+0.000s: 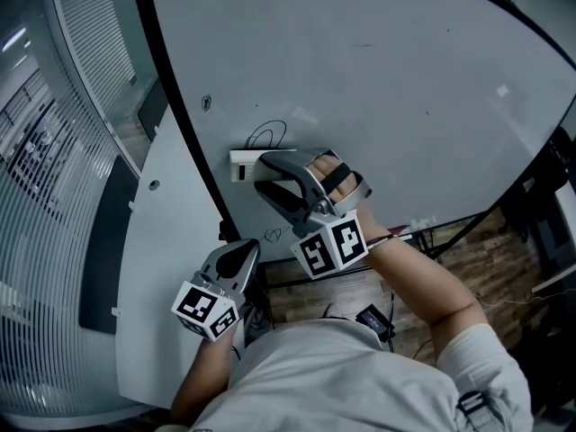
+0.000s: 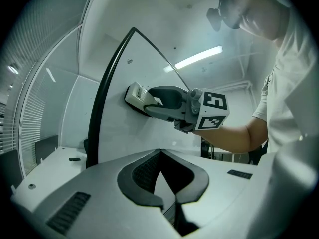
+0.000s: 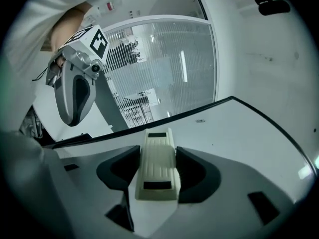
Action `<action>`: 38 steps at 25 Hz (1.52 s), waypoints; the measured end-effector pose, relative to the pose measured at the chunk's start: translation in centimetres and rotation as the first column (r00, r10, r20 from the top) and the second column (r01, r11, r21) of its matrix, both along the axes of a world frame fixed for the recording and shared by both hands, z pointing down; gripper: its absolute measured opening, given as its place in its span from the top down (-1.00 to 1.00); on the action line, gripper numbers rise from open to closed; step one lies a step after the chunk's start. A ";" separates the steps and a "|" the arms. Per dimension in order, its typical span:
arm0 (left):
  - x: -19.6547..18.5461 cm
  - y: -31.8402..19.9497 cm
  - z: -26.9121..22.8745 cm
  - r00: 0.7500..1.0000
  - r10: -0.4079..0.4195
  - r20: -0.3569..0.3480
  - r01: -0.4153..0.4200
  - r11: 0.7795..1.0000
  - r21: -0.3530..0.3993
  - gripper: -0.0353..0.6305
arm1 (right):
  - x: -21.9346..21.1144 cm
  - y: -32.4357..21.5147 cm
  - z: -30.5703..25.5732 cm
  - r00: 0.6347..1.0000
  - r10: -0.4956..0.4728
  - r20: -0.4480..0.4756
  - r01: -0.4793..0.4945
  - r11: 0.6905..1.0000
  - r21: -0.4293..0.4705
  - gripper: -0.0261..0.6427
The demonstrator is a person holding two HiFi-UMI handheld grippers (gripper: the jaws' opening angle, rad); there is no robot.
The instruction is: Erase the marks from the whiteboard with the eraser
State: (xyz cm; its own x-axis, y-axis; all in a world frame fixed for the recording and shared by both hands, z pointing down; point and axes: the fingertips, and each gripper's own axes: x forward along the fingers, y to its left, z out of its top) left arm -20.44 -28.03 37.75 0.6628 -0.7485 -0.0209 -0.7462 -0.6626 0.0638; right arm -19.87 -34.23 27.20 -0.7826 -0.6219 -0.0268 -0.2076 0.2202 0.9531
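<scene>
From the head view we recorded the right gripper (image 1: pixel 263 174) holding the eraser (image 1: pixel 240 164) against the whiteboard (image 1: pixel 387 79), just beside a looped black mark (image 1: pixel 267 135), with the left gripper (image 1: pixel 236 257) low beside the board's frame. The left gripper view showed its jaws drawn together on nothing. The right gripper view showed the jaws clamped on the eraser's sides.

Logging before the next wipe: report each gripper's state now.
Left gripper: closed, empty.
Right gripper: closed on the eraser, held against the whiteboard.
</scene>
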 end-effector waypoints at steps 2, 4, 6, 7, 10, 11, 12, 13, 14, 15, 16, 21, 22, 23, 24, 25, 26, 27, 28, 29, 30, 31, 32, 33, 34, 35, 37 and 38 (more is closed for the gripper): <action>0.0 0.0 0.0 1.000 0.002 -0.003 -0.002 1.000 0.000 0.88 | 0.0 0.0 -0.2 1.000 0.008 -0.023 -0.007 0.999 0.032 0.22; 0.0 -0.1 0.1 1.000 0.006 -0.007 -0.006 1.000 0.001 0.88 | 0.1 -0.1 -0.8 1.000 0.010 -0.028 -0.009 0.999 0.053 0.22; 0.0 -0.2 0.3 1.000 0.008 -0.005 -0.008 1.000 0.000 0.88 | 0.4 -0.1 -2.0 1.000 0.008 -0.021 -0.007 0.998 0.070 0.22; 0.0 -0.2 0.3 1.000 0.008 -0.001 -0.008 1.000 -0.001 0.88 | 0.6 -0.1 -2.8 1.000 0.009 -0.017 -0.007 0.997 0.081 0.22; 0.5 -0.3 -0.2 1.000 0.017 0.006 -0.017 1.000 0.004 0.88 | 1.2 -0.3 -5.4 1.000 0.018 -0.005 -0.017 0.991 0.129 0.22; 0.7 -0.3 -0.4 1.000 0.020 0.007 -0.020 1.000 0.007 0.88 | 1.4 -0.4 -6.3 1.000 0.021 0.001 -0.021 0.989 0.144 0.22; 0.8 -0.4 -0.5 1.000 0.024 0.007 -0.024 1.000 0.009 0.88 | 1.6 -0.4 -7.2 1.000 0.023 0.010 -0.024 0.987 0.157 0.22; 0.9 -0.3 -0.5 1.000 0.028 0.002 -0.028 1.000 0.008 0.88 | 1.8 -0.5 -8.1 0.999 0.025 0.021 -0.028 0.985 0.167 0.22; 1.0 -0.3 -0.5 0.999 0.032 -0.005 -0.032 0.999 0.006 0.88 | 2.0 -0.5 -9.0 0.999 0.027 0.036 -0.032 0.984 0.177 0.22; 1.1 -0.2 -0.4 0.999 0.035 -0.010 -0.035 0.999 0.003 0.88 | 2.3 -0.5 -9.9 0.998 0.029 0.052 -0.038 0.982 0.185 0.22; 1.1 -0.2 -0.4 0.999 0.037 -0.010 -0.037 0.999 0.002 0.88 | 2.6 -0.5 -10.9 0.997 0.031 0.071 -0.044 0.980 0.192 0.22; 1.2 0.0 -0.6 0.999 0.037 -0.007 -0.037 0.999 0.005 0.88 | 3.8 -0.6 -14.2 0.987 0.029 0.158 -0.057 0.982 0.179 0.22; 1.2 0.0 -0.8 0.999 0.037 -0.008 -0.037 0.999 0.006 0.88 | 3.8 -0.5 -14.2 0.987 0.029 0.160 -0.058 0.982 0.179 0.22; 1.2 0.1 -1.0 0.999 0.036 -0.007 -0.036 0.999 0.007 0.88 | 3.6 -0.5 -13.9 0.988 0.030 0.155 -0.058 0.982 0.181 0.22; 1.2 0.1 -1.2 0.999 0.034 -0.003 -0.034 0.999 0.008 0.88 | 3.4 -0.4 -13.4 0.989 0.029 0.144 -0.055 0.982 0.180 0.22; 1.1 0.1 -1.1 0.999 0.032 0.000 -0.032 0.999 0.009 0.88 | 3.0 -0.3 -12.7 0.991 0.025 0.130 -0.048 0.984 0.174 0.22; 1.0 0.0 -1.1 1.000 0.031 0.002 -0.031 0.999 0.009 0.88 | 2.6 -0.3 -11.9 0.993 0.019 0.116 -0.039 0.985 0.166 0.22; 0.8 0.0 -1.0 1.000 0.028 0.002 -0.028 1.000 0.009 0.88 | 2.2 -0.2 -10.9 0.995 0.012 0.101 -0.028 0.987 0.156 0.22; 0.6 -0.1 -0.9 1.000 0.024 0.001 -0.024 1.000 0.008 0.88 | 1.7 -0.1 -9.8 0.996 0.004 0.084 -0.016 0.990 0.142 0.22; 0.4 -0.1 -0.9 1.000 0.021 0.002 -0.021 1.000 0.008 0.88 | 1.3 -0.1 -8.4 0.998 -0.006 0.065 -0.002 0.992 0.124 0.22; 0.3 -0.2 -1.0 1.000 0.016 0.002 -0.016 1.000 0.008 0.88 | 0.8 0.0 -7.0 0.999 -0.016 0.044 0.011 0.994 0.108 0.22; 0.1 -0.2 -1.1 1.000 0.011 0.002 -0.011 1.000 0.008 0.88 | 0.4 0.0 -5.4 0.999 -0.023 0.022 0.021 0.995 0.095 0.22; 0.0 -0.2 -1.2 1.000 0.005 0.000 -0.005 1.000 0.008 0.88 | 0.1 0.1 -3.9 1.000 -0.029 0.001 0.029 0.996 0.084 0.22; -0.3 -0.2 -1.2 1.000 -0.001 -0.003 0.001 1.000 0.007 0.88 | -0.2 0.1 -2.6 0.999 -0.035 -0.015 0.036 0.997 0.073 0.22; -0.5 -0.3 -1.2 1.000 -0.006 -0.005 0.006 1.000 0.006 0.88 | -0.5 0.1 -1.4 0.999 -0.041 -0.027 0.043 0.997 0.059 0.22; -0.7 -0.3 -1.1 1.000 -0.011 -0.006 0.011 1.000 0.006 0.88 | -0.7 0.1 -0.3 0.998 -0.046 -0.036 0.048 0.998 0.044 0.22; -1.1 -0.3 -1.2 1.000 -0.021 0.002 0.021 1.000 0.008 0.88 | -1.1 0.1 1.7 0.997 -0.052 -0.057 0.053 0.998 0.017 0.22; -1.2 -0.3 -1.3 1.000 -0.026 0.004 0.026 1.000 0.007 0.88 | -1.3 0.1 2.6 0.996 -0.055 -0.067 0.055 0.998 0.003 0.22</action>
State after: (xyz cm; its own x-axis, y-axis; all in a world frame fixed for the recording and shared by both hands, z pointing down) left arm -21.60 -28.31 36.47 0.6436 -0.7650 -0.0235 -0.7632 -0.6437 0.0566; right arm -21.13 -34.10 29.84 -0.8158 -0.5779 0.0239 -0.1308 0.2246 0.9656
